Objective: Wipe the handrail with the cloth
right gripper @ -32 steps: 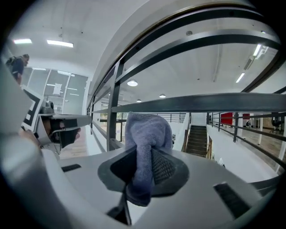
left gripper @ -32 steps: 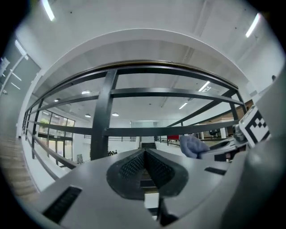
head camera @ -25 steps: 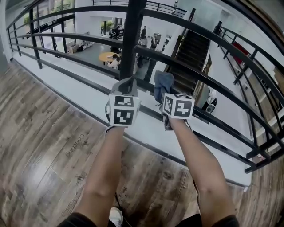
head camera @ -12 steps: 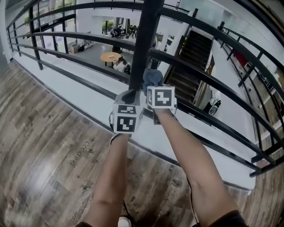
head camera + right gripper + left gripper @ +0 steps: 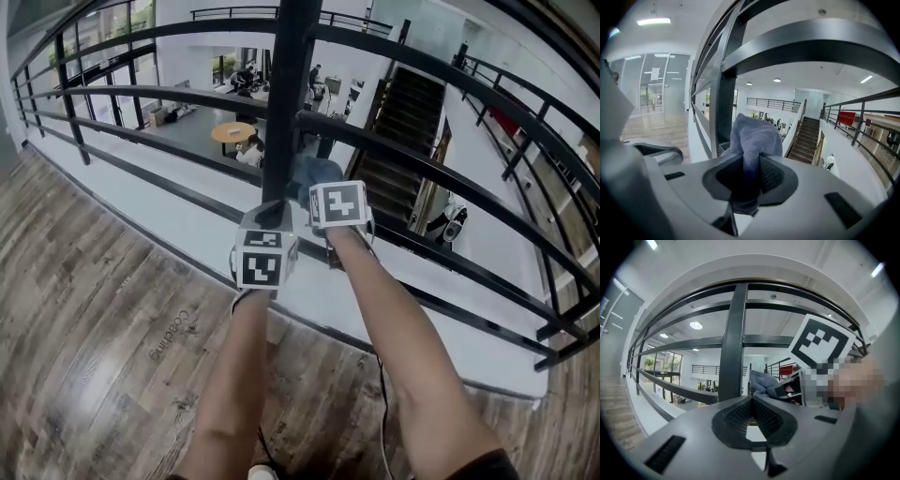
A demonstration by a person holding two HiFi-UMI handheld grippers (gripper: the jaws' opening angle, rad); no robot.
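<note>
At the far left the wooden floor [image 5: 84, 309] ran up to the railing. The left gripper [image 5: 751, 404] came next, its fingers pressed together with nothing between them, pointing at the near face of the black upright post [image 5: 284, 94]. It carried no cloth and looked idle for the moment.

Just right of the post was the right gripper [image 5: 749, 176]. Its fingers were clamped on a blue-grey cloth [image 5: 757, 136], which bunched up out of them and stood right beside the post. In the head view the cloth sat a little beyond the right gripper's marker cube, against the post's right side and among the horizontal bars. No view showed whether it was touching metal yet.

The relation that mattered was cloth to bar. In the right gripper view the handrail [image 5: 825, 40] passed close above and ahead of the cloth, and its long axis led from the post off to the right, toward the staircase [image 5: 408, 112]. Since the right hand held the cloth and was nearer that stretch, the wipe would probably call for pressing the cloth onto the bar and sliding it rightward along its length, away from the post.
</note>
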